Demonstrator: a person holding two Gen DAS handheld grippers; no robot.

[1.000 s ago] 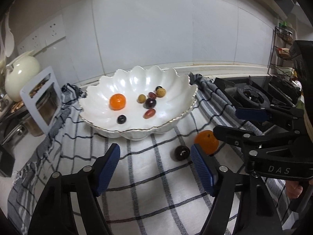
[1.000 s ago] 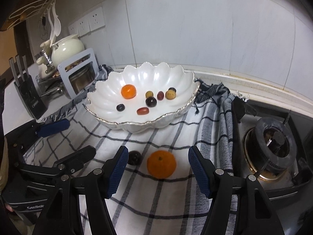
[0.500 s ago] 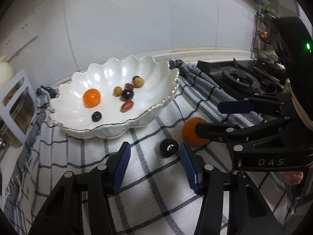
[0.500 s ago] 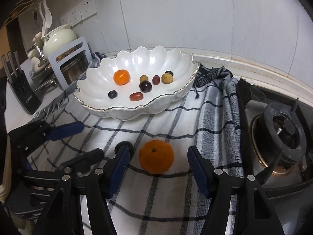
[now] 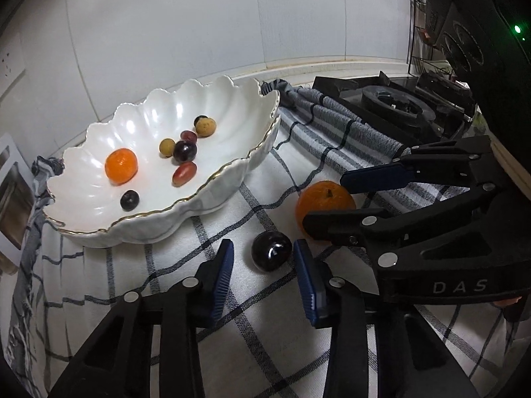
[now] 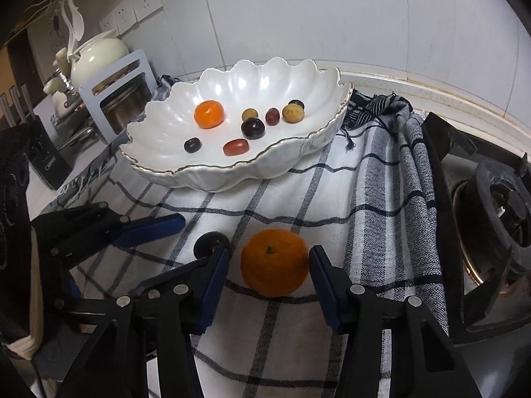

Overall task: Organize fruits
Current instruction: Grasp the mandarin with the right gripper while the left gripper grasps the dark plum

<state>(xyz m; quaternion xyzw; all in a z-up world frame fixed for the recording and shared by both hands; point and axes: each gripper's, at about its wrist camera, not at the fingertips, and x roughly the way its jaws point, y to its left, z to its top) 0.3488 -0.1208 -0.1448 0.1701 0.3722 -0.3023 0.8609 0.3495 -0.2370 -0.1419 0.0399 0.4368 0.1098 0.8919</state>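
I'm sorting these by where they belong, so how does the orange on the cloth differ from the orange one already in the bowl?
The orange on the cloth looks bigger than the small orange in the bowl, though it is also nearer the camera. It sits on the checked cloth between the open right tongs; the small one lies inside the white scalloped bowl with other small fruits. Its dark stem end shows on top. Both are round and orange.

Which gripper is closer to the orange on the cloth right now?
Right. The right gripper brackets the orange, fingers open. The left gripper sits beside it, around the dark plum.
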